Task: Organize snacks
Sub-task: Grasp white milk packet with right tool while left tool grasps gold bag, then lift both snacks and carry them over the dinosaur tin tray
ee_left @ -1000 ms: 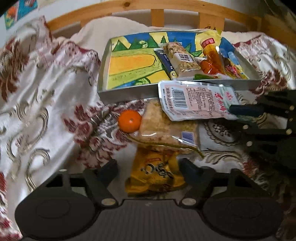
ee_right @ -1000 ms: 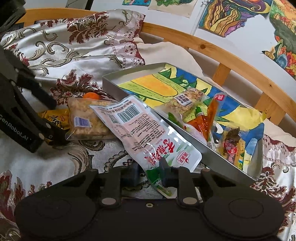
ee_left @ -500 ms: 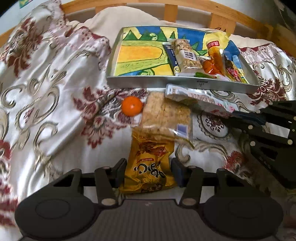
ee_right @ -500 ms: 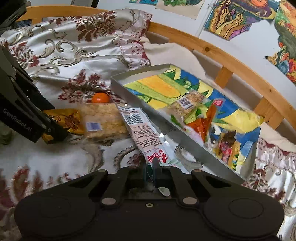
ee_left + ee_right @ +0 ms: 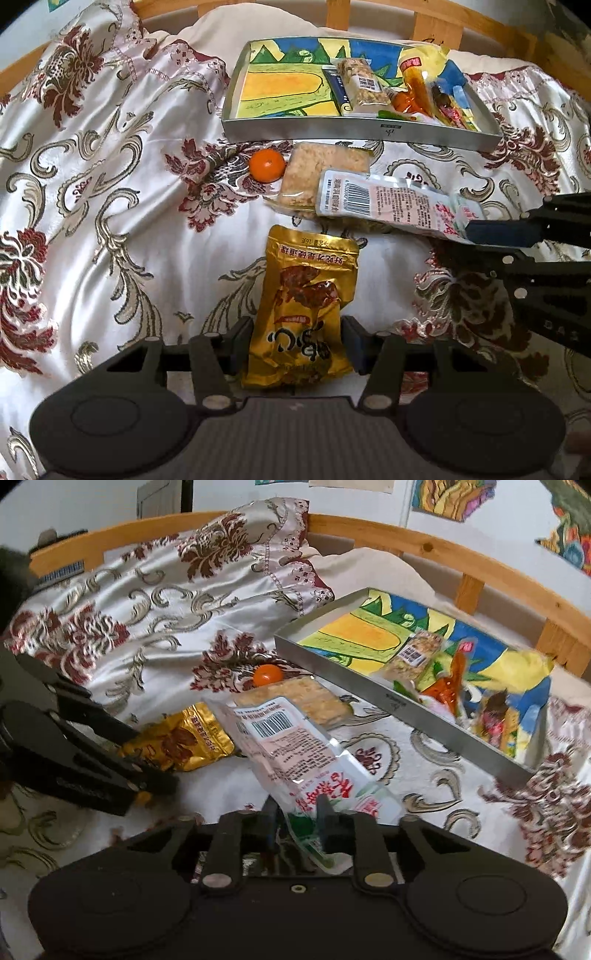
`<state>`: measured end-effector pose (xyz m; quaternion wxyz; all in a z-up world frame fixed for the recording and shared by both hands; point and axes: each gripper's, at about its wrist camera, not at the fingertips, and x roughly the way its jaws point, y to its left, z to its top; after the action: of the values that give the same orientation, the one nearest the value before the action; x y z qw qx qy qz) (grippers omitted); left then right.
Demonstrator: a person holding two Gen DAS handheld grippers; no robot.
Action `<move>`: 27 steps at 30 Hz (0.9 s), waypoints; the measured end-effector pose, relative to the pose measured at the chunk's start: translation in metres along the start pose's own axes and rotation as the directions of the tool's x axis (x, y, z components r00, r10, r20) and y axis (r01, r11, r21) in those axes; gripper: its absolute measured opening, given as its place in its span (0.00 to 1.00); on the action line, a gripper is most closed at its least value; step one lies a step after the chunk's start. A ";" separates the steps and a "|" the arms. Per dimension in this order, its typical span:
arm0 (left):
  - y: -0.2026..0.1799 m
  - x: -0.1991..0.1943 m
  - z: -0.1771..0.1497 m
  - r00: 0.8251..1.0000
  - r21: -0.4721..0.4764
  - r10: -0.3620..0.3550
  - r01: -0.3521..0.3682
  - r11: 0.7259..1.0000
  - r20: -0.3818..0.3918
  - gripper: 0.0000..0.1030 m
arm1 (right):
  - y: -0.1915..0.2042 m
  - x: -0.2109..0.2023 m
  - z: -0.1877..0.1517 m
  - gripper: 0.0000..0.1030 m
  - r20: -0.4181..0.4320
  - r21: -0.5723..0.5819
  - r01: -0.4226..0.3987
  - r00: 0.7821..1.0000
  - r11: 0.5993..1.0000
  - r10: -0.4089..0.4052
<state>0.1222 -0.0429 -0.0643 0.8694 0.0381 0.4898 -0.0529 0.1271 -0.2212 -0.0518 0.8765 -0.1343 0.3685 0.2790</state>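
The right gripper (image 5: 294, 821) has its fingers opening around the pink packet (image 5: 291, 749) at lower centre, which could slip onto the bed short of the tray (image 5: 402, 709). The left gripper (image 5: 297, 345) grasps the gold pouch (image 5: 304, 306).

Since a second ago, my left gripper (image 5: 297, 341) has closed in on the gold snack pouch (image 5: 301, 314): it was spread wide either side of the pouch, and now the pads sit against its lower edges. The pouch has come up off the bedspread (image 5: 110, 184), and its top no longer lies tucked under the cracker pack (image 5: 314, 177).

My right gripper (image 5: 295, 821) held the pink-and-white packet (image 5: 291, 753) throughout. Half a second ago it had pinched fully shut on the packet's end; now the jaws are opening, with the packet between them. The packet has swung from the tray (image 5: 351, 131) wall to across the cracker pack.
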 end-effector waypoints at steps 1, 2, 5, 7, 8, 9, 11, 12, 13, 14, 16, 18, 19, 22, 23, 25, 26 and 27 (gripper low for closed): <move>0.000 0.000 0.001 1.000 0.005 0.007 -0.007 1.000 0.006 0.60 | -0.002 0.000 0.001 0.38 0.004 0.006 -0.006 1.000 1.000 0.006; 0.000 0.000 0.001 1.000 0.010 0.012 -0.013 1.000 0.010 0.63 | -0.003 0.000 0.002 0.47 0.013 0.005 -0.011 1.000 1.000 0.011; 0.000 0.003 0.003 0.999 0.027 0.023 -0.024 0.999 0.026 0.67 | -0.007 -0.002 0.004 0.73 0.059 -0.032 -0.014 0.998 0.999 0.016; 0.002 0.006 0.003 0.999 0.023 0.022 -0.023 0.999 0.031 0.68 | -0.007 -0.001 0.006 0.86 0.097 -0.086 -0.010 0.995 0.996 0.019; 0.003 0.007 0.003 0.999 0.019 0.019 -0.019 1.000 0.032 0.68 | -0.008 0.001 0.007 0.88 0.102 -0.118 -0.007 0.995 0.993 0.019; 0.003 0.008 0.003 0.999 0.019 0.015 -0.015 1.000 0.032 0.68 | -0.008 0.004 0.008 0.88 0.105 -0.154 -0.003 0.994 0.988 0.019; 0.003 0.010 0.003 0.999 0.031 0.010 -0.011 0.999 0.031 0.69 | -0.011 0.013 0.009 0.91 0.090 -0.211 -0.010 0.995 0.977 0.029; 0.003 0.010 0.004 0.999 0.042 0.005 -0.007 0.999 0.033 0.70 | -0.013 0.019 0.010 0.91 0.076 -0.230 -0.029 0.996 0.973 0.048; 0.003 0.009 0.004 0.999 0.049 0.001 -0.002 0.999 0.034 0.71 | -0.017 0.024 0.011 0.91 0.059 -0.244 -0.062 0.995 0.968 0.078; 0.004 0.010 0.005 0.999 0.052 -0.006 0.004 0.999 0.034 0.72 | -0.019 0.028 0.011 0.91 0.046 -0.248 -0.088 0.994 0.965 0.102; 0.005 0.010 0.007 0.999 0.048 -0.026 0.024 0.999 0.031 0.75 | -0.024 0.036 0.011 0.91 0.020 -0.247 -0.129 0.990 0.960 0.139; 0.006 0.010 0.008 0.999 0.040 -0.044 0.042 0.998 0.029 0.77 | -0.025 0.041 0.010 0.91 0.013 -0.250 -0.144 0.988 0.957 0.152; 0.006 0.011 0.009 0.998 0.039 -0.047 0.046 0.998 0.029 0.78 | -0.025 0.044 0.010 0.92 0.017 -0.256 -0.142 0.988 0.956 0.152; 0.003 0.013 0.011 0.999 0.052 -0.043 0.041 0.998 0.030 0.80 | -0.030 0.051 0.011 0.96 0.035 -0.261 -0.140 0.987 0.955 0.154; 0.002 0.014 0.011 0.999 0.061 -0.040 0.038 0.997 0.029 0.81 | -0.033 0.054 0.012 0.97 0.041 -0.254 -0.146 0.986 0.956 0.162; -0.001 0.015 0.009 0.999 0.084 -0.033 0.031 0.996 0.026 0.81 | -0.041 0.060 0.015 0.97 0.040 -0.221 -0.179 0.980 0.959 0.193; -0.002 0.015 0.009 0.999 0.093 -0.031 0.028 0.995 0.026 0.81 | -0.045 0.062 0.016 0.95 0.038 -0.199 -0.201 0.976 0.959 0.213; -0.002 0.016 0.008 0.999 0.101 -0.028 0.026 0.995 0.028 0.81 | -0.049 0.064 0.016 0.93 0.036 -0.175 -0.230 0.970 0.958 0.239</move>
<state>0.1366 -0.0468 -0.0738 0.8726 0.0744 0.4742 -0.0898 0.2021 -0.2287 -0.0851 0.8328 -0.1556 0.3317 0.4149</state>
